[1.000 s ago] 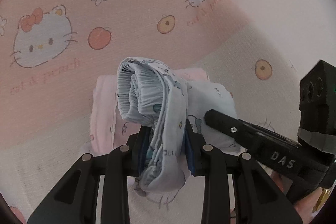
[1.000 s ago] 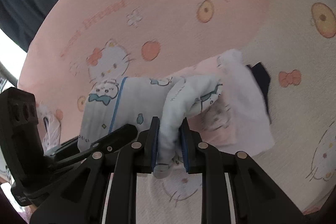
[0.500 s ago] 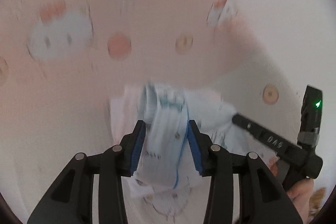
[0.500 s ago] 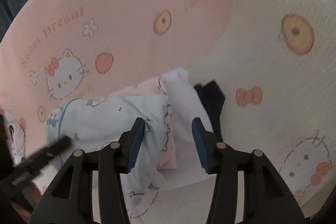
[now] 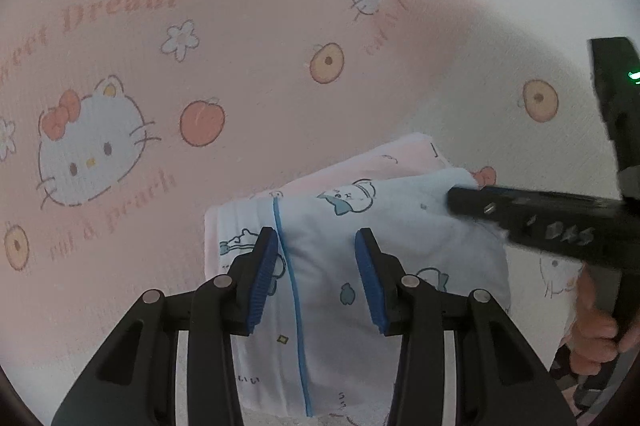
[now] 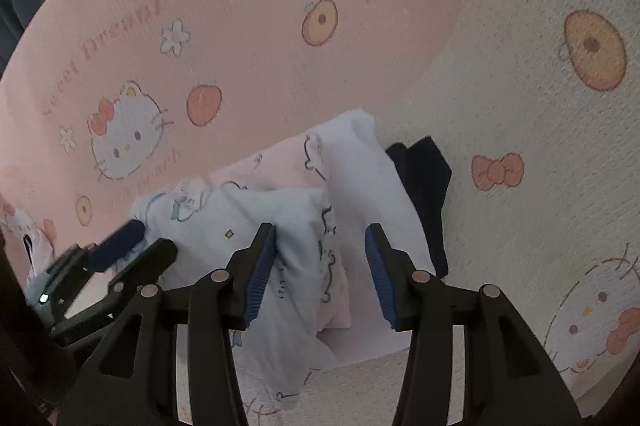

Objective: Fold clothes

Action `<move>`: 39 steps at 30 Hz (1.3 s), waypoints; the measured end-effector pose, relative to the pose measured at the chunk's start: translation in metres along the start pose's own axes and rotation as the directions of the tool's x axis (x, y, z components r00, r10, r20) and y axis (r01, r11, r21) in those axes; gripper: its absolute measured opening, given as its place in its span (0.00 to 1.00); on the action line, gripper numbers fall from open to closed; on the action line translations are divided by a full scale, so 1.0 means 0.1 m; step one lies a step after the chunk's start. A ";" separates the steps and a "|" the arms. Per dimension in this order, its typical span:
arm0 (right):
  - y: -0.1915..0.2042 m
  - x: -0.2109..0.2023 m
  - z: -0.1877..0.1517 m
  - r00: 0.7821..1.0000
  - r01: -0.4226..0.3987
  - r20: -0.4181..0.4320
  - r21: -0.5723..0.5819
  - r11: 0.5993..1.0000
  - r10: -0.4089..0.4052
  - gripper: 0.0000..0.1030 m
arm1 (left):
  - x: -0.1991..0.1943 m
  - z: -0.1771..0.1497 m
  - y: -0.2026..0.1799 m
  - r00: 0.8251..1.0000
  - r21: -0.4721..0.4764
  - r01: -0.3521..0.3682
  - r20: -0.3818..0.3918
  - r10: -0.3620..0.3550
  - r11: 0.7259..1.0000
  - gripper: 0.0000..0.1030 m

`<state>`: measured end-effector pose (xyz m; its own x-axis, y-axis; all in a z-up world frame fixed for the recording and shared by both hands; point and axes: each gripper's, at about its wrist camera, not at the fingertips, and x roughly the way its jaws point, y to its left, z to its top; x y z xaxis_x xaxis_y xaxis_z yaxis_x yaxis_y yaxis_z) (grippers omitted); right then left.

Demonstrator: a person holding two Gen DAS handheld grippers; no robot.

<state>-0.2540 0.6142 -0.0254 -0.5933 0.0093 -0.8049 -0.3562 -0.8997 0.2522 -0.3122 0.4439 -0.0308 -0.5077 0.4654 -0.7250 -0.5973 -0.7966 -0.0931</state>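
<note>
Left wrist view: the light-blue printed garment [image 5: 384, 226] is seen folded flat on top of a stack of folded clothes (pink garment [image 6: 276, 166], white garment [image 6: 360, 194], dark garment [image 6: 424, 178] beneath or beside) on the bed sheet [image 5: 200, 26]. Folding of this piece is judged largely done; only smoothing may remain. The left hand-held gripper [image 5: 316, 274] is held over it, jaws apart, nothing gripped. The right hand-held gripper [image 6: 320, 274] is likewise spread wide and empty, angled down at the stack's edge.

Your black left gripper with blue pads [image 5: 316, 274] and your matching black right gripper [image 6: 322, 272] both hang with jaws spread wide, gripping nothing.
</note>
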 end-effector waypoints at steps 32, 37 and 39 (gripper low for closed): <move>0.73 -0.50 -0.45 0.991 0.039 0.122 0.068 0.997 -0.047 0.84 | -0.93 -0.02 0.59 0.973 -0.055 -0.215 0.069 0.219 0.975 0.64; 1.34 -0.60 -0.65 0.993 -0.002 0.119 -0.054 0.999 0.009 0.92 | -1.42 -0.19 1.11 0.948 -0.144 -0.304 0.049 0.314 0.942 0.73; 1.65 -0.57 -0.74 0.995 -0.029 0.094 -0.103 0.994 0.039 0.98 | -1.69 -0.39 1.42 0.936 -0.214 -0.330 0.048 0.348 0.919 0.78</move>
<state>-0.2253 0.4330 0.0227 -0.6719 0.0149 -0.7404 -0.2622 -0.9399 0.2190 -0.2874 0.2375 0.0520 -0.7131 0.1776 -0.6782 -0.2488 -0.9685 0.0079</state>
